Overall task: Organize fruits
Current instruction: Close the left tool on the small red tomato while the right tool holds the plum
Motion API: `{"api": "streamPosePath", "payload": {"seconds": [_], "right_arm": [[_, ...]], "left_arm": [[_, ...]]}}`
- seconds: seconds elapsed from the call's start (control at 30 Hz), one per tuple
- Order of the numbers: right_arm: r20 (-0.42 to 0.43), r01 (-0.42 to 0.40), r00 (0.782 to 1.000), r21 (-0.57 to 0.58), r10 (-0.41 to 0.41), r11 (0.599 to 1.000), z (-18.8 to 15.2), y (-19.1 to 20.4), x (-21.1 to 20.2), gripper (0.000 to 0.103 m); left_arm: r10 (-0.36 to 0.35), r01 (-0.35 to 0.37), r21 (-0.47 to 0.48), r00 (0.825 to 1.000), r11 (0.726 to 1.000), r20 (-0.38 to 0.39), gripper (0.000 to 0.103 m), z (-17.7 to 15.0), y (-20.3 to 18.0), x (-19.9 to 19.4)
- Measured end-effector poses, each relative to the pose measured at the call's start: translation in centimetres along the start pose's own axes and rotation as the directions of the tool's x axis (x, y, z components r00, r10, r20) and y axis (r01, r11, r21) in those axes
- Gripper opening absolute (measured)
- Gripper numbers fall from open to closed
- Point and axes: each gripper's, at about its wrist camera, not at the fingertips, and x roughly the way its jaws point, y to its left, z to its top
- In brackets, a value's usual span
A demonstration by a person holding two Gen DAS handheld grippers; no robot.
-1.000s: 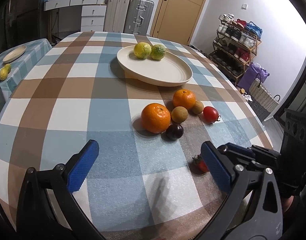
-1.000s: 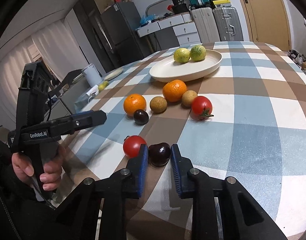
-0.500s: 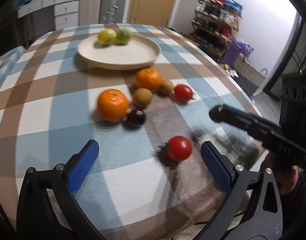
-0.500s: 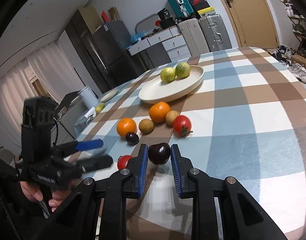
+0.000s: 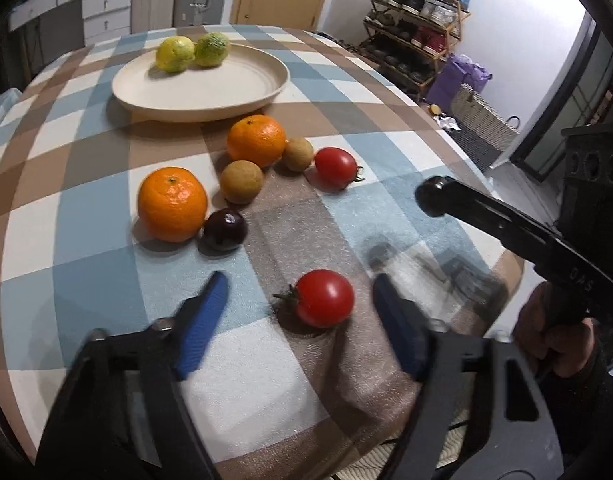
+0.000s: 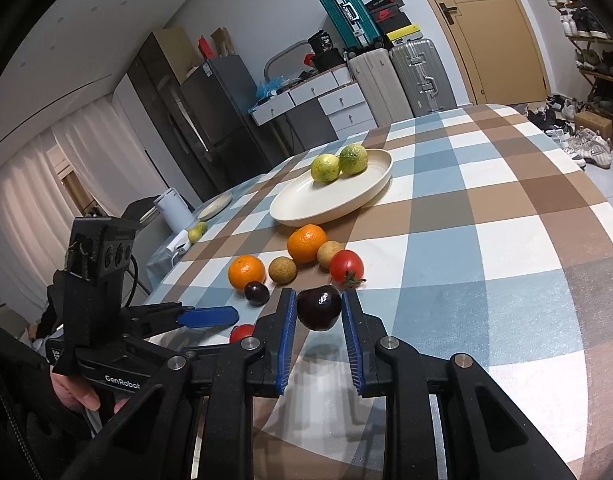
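Squarely between left gripper [image 5: 298, 300] pads: tomato [image 5: 324, 298].

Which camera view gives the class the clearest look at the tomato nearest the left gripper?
The left wrist view: the near tomato sits whole and unobstructed between the left gripper's closing blue pads, not yet touched. In the right wrist view only a red sliver of it shows behind the right gripper's finger.
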Motion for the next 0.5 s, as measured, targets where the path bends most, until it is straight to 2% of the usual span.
{"api": "streamPosePath", "payload": {"seconds": [0.03,0.07,0.1,0.2,0.33,0.5], "right_arm": [[0.001,-0.002,1.000,0.002,0.002,1.000,0.0,0.0,0.0,0.024],[0.004,0.003,1.000,0.005,-0.003,1.000,0.1,-0.1,0.0,0.024],[0.003,0.001,1.000,0.006,-0.002,1.000,0.1,-0.1,0.0,0.024],[0.004,0.003,1.000,0.003,-0.003,1.000,0.3,-0.1,0.1,0.024],[-0.003,0.001,1.000,-0.007,-0.001,1.000,0.7,0.1,0.3,0.024],[-0.013,-0.040,0.999,0.000,0.040,0.999,2.0,0.3,1.4,0.024]], "left_arm": [[-0.009,0.009,0.002,1.000,1.000,-0.002,0.047,0.1,0.0,0.0],[-0.026,0.026,0.004,1.000,1.000,-0.007,0.041,0.1,0.0,0.0],[-0.051,0.051,0.008,0.999,0.999,-0.017,0.037,0.1,0.0,0.1],[-0.068,0.069,0.032,0.997,0.997,-0.022,0.031,0.0,-0.3,0.0],[-0.099,0.099,0.038,0.995,0.994,-0.005,0.030,0.3,-0.3,-0.4],[-0.133,0.132,0.019,0.991,0.991,0.007,0.030,1.6,0.6,-0.9]]}}
